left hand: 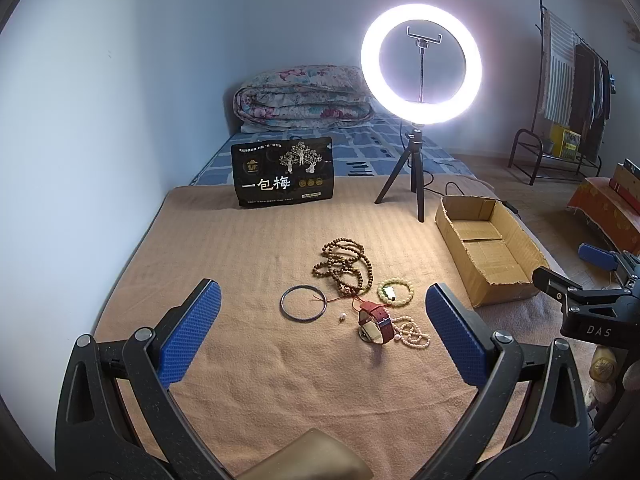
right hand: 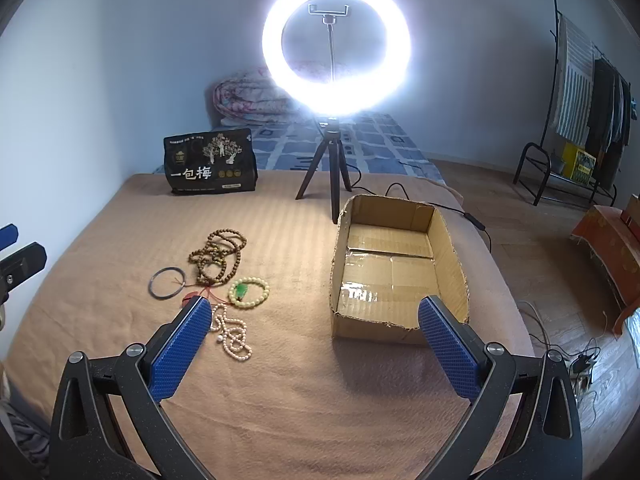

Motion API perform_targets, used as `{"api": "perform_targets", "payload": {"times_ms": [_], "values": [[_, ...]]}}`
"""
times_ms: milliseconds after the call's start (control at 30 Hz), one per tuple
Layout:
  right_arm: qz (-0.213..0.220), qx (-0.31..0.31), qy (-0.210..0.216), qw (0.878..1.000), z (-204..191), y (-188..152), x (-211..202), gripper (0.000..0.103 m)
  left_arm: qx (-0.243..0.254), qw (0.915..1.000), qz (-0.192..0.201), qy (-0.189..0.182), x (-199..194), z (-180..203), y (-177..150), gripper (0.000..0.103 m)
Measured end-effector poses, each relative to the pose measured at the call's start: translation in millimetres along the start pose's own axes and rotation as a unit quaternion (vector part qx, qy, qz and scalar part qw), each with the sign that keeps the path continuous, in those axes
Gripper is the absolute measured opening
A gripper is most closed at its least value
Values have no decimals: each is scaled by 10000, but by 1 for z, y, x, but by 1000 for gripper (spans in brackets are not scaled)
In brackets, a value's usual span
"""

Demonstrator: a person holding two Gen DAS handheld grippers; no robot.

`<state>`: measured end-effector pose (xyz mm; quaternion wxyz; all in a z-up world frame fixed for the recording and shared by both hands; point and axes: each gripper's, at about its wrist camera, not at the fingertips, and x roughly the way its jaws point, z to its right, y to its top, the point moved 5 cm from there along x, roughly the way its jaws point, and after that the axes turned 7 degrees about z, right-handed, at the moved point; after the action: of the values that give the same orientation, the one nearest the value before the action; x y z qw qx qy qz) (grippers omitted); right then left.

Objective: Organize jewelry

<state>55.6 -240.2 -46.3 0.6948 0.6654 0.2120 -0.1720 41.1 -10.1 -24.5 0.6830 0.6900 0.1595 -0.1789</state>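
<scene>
Jewelry lies on a tan blanket (left hand: 248, 264): a brown wooden bead string (left hand: 344, 266), a metal bangle (left hand: 303, 304), a pale green bead bracelet (left hand: 396, 293), a red-strap watch (left hand: 375, 320) and a pearl necklace (left hand: 414, 334). An open cardboard box (left hand: 486, 246) sits to their right. My left gripper (left hand: 322, 328) is open, hovering in front of the jewelry. My right gripper (right hand: 316, 344) is open between the pearl necklace (right hand: 234, 338) and the box (right hand: 396, 268). The right wrist view also shows the bead string (right hand: 218, 258), bangle (right hand: 168, 282) and green bracelet (right hand: 249, 293); the left finger hides most of the watch.
A lit ring light on a tripod (left hand: 420, 68) stands behind the box, its cable trailing right. A black snack bag (left hand: 283, 172) stands at the blanket's far edge. A folded quilt (left hand: 304, 98) lies at the back. A clothes rack (left hand: 572, 92) stands far right.
</scene>
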Motion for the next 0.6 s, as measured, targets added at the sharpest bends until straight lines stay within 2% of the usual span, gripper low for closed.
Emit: {"api": "perform_targets", "payload": {"times_ms": [600], "values": [[-45,1,4,10000,0,-2,0,103,-1,10000,-1,-4,0,0,0,103]]}}
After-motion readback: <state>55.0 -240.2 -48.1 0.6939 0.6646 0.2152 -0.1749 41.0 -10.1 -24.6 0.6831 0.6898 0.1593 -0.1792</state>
